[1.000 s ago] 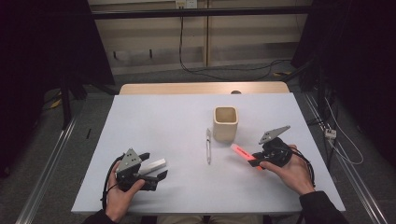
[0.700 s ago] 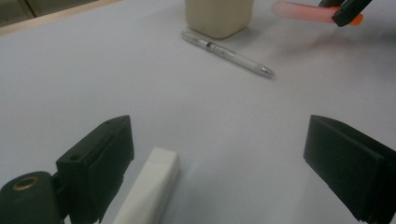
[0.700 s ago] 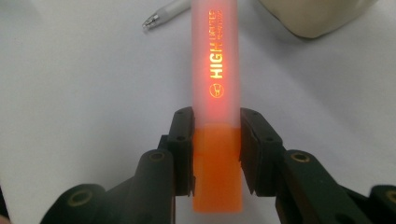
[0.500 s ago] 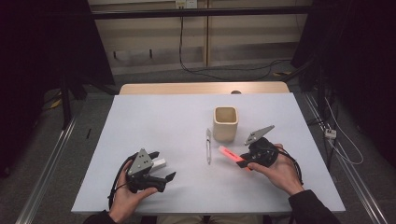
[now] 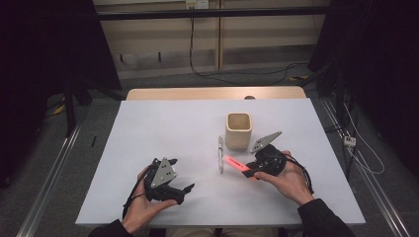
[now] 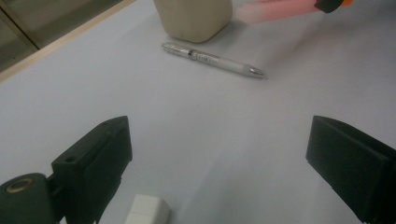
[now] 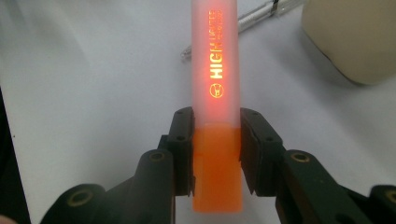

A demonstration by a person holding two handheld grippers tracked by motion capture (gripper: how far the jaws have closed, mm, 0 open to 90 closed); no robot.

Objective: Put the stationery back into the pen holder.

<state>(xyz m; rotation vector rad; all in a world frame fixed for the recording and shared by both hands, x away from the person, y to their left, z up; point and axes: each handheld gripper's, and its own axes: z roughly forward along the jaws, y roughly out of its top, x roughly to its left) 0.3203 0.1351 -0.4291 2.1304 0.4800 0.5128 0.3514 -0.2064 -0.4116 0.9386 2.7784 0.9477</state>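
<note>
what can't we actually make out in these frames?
- Inside of the beige square-mouthed cup: high view shows just a dark opening; the left gripper view's top edge crops its mouth.
- Small white block: bottom edge of the left gripper view cuts it off.
- Translucent orange highlighter, held in the right claw: far end runs past the right gripper view's top edge.
- Silver pen: markings too small.
</note>
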